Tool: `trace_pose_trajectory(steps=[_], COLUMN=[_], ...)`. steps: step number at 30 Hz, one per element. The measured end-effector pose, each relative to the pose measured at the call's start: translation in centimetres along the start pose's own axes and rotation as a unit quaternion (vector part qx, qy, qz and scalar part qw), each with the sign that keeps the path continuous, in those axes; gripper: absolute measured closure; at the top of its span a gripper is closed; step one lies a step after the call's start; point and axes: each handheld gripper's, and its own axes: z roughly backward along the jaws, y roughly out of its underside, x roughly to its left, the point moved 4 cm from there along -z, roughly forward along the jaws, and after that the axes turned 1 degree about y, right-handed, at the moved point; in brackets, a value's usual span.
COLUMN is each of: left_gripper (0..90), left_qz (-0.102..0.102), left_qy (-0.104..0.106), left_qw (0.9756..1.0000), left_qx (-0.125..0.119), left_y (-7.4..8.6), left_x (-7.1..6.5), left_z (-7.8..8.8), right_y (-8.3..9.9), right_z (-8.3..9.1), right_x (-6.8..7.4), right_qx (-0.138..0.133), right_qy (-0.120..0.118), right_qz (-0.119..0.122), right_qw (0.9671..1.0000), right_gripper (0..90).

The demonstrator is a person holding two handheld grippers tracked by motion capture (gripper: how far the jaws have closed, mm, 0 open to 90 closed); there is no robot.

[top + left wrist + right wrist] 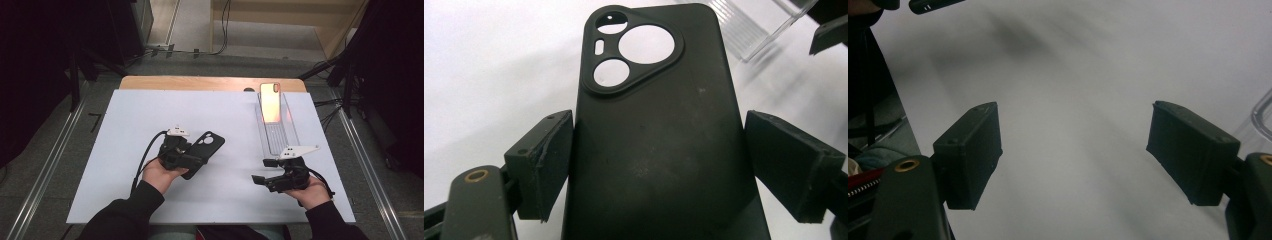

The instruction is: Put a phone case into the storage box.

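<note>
White table sheet point(125, 130) across mid-frame; clear stand point(278, 131) at right with an orange-lit phone point(270, 101) on it. Black phone case point(202, 148) lying centre-left, between the left gripper point(659, 165) jaws, barely pinched or just bracketed. Right gripper point(1073, 155) spread, empty, lower right. Best to squeeze the case's long edges squarely, evenly, avoiding flex.

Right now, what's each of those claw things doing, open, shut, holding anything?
Left gripper: open, jaws either side of the black phone case, not clamped.
Right gripper: open, holding nothing.
</note>
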Motion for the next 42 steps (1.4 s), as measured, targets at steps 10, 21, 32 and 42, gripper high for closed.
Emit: trace_pose_trajectory(steps=[10, 21, 32, 42], left_gripper=[15.3, 15.2, 15.2, 15.2], left_qz=[0.01, 0.035, 0.054, 0.048], left_qy=[-0.022, -0.042, -0.045, -0.047], left_qw=[0.9989, 0.9942, 0.989, 0.9854], left_qx=[-0.041, -0.093, -0.13, -0.156], left_y=[1.0, 1.8, 2.8, 3.3], left_x=[-1.4, -1.6, -1.9, -2.8], left_z=[-0.3, 0.1, -0.3, -1.0], right_y=[-1.5, -2.9, -5.3, -6.7], right_z=[-0.1, -1.0, -1.9, -3.2], right_x=[1.3, 2.0, 2.5, 2.7], right_qx=[-0.011, 0.006, -0.01, -0.028], right_qy=[0.003, 0.009, -0.008, -0.02], right_qz=[-0.019, -0.05, -0.105, -0.126], right_qw=[0.9997, 0.9987, 0.9944, 0.9915], right_gripper=[19.8, 19.9, 20.5, 20.5])
